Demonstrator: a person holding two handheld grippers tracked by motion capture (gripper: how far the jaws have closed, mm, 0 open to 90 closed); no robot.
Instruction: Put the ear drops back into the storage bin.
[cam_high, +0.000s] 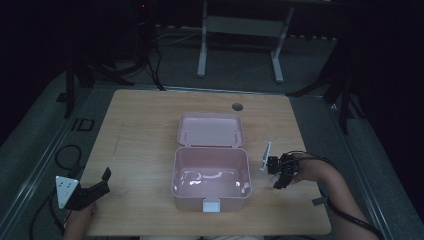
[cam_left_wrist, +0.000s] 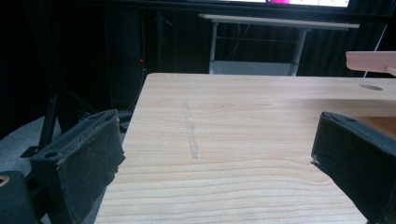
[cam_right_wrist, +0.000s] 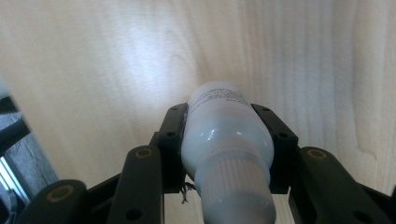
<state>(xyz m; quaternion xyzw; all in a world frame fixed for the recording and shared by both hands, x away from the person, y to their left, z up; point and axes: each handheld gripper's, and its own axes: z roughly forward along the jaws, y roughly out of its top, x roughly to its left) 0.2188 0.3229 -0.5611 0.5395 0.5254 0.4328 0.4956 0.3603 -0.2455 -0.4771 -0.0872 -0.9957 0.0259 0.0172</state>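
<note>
Right gripper (cam_high: 280, 176): held above the wooden table (cam_high: 145, 125), right of the open pink plastic box (cam_high: 211, 172), jaws clenched on a white plastic bottle (cam_right_wrist: 226, 140). Left gripper (cam_high: 95, 190): jaws spread, nothing between, at the table's near-left edge.

Print on the white bottle (cam_right_wrist: 219, 130) seems too blurred to read.

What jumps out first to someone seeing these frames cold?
The open pink box sits mid-table with its lid flipped back. Just right of it, the right gripper is clamped on a white bottle with a ribbed cap. The left gripper rests open at the table's near-left corner.
</note>
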